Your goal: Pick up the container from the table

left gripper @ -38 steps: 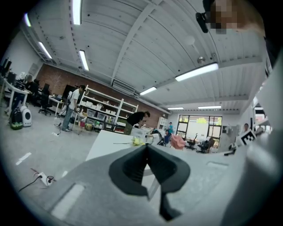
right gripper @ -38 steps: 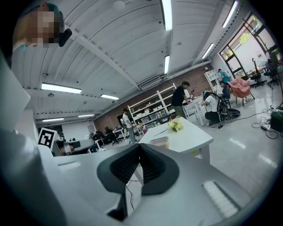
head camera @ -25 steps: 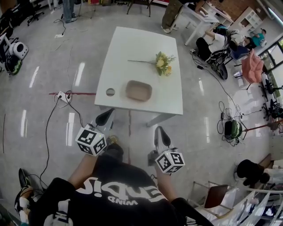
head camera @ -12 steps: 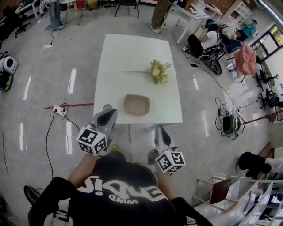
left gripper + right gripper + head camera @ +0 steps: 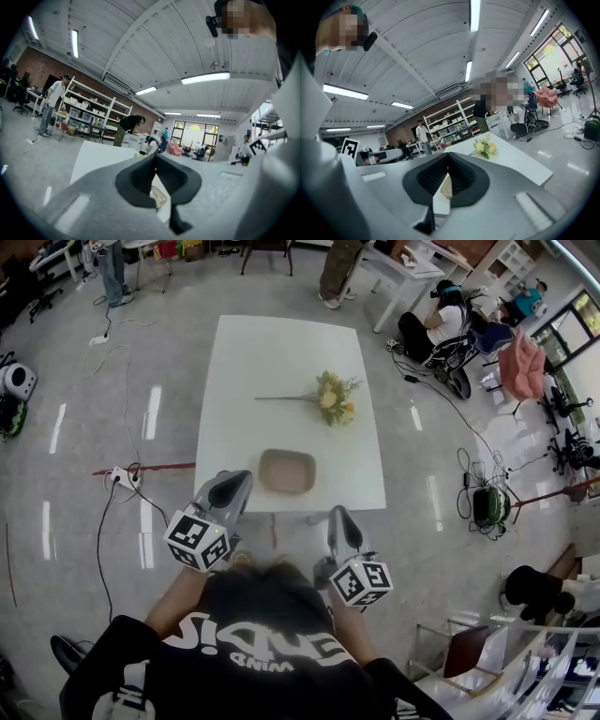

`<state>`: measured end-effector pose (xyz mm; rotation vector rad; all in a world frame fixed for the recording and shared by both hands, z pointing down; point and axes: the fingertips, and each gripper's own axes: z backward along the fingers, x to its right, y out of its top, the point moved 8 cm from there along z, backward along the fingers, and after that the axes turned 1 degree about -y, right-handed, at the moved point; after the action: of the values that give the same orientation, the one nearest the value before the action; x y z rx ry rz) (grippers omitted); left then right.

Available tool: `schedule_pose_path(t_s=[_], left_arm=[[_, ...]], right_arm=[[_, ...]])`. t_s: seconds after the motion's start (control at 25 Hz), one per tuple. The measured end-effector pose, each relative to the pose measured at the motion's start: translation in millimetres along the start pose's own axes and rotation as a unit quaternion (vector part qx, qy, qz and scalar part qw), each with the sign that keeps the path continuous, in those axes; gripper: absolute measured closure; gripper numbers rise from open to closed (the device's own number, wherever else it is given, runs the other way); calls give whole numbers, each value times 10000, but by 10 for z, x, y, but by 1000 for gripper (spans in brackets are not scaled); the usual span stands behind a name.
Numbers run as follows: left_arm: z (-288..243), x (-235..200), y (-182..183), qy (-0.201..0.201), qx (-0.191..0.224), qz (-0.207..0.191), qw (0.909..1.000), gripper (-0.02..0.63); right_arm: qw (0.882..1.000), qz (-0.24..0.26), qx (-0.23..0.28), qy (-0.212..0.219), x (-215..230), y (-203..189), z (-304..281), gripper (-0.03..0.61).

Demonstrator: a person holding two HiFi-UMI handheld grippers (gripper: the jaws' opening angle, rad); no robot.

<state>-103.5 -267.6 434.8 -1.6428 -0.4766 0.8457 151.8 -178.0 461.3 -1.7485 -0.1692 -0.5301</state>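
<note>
Two hand-held grippers are out in front of you, and neither one touches the container yet. Your left hand-held gripper (image 5: pixel 228 491) shows at the near left corner of the white bench (image 5: pixel 281 343) in the head view. Its jaws are closed tip to tip, with nothing caught between them. Your right hand-held gripper (image 5: pixel 340 521) hangs just off the bench's near edge, over the floor (image 5: pixel 84 427). Its jaws meet at the tips as well, and it holds nothing.

The container (image 5: pixel 287 471), a shallow tan dish with rounded corners, sits flat on the bench close to that near edge. It lies ahead of you, between the lines of the two grippers. Each gripper view catches a sliver of it through the gap below the closed tips. Further back on the bench lies a bunch of yellow flowers (image 5: pixel 332 397), stems trailing to the left, apart from the container.
</note>
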Motion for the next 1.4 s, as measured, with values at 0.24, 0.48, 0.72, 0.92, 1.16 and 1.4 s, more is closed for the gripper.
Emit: schedule_pose_path(t_s=[0.24, 0.48, 0.72, 0.92, 1.16, 1.4], left_arm=[[-81, -59, 72, 186, 12, -30, 9998, 549], [-216, -30, 54, 309, 60, 4, 9995, 473], [-365, -74, -86, 226, -110, 241, 9994, 344], [-491, -106, -218, 263, -324, 328, 9986, 264], [-672, -294, -509, 400, -775, 332, 9956, 264], [-877, -527, -874, 611, -1210, 408, 9899, 267]], right_arm=[[9996, 150, -63, 240, 6, 130, -248, 578], [9994, 133, -103, 307, 171, 191, -307, 578], [9993, 128, -105, 349, 293, 197, -362, 578], [9991, 103, -132, 382, 355, 220, -369, 578], [9993, 100, -154, 340, 420, 248, -359, 578], [9995, 95, -182, 248, 522, 262, -341, 578]])
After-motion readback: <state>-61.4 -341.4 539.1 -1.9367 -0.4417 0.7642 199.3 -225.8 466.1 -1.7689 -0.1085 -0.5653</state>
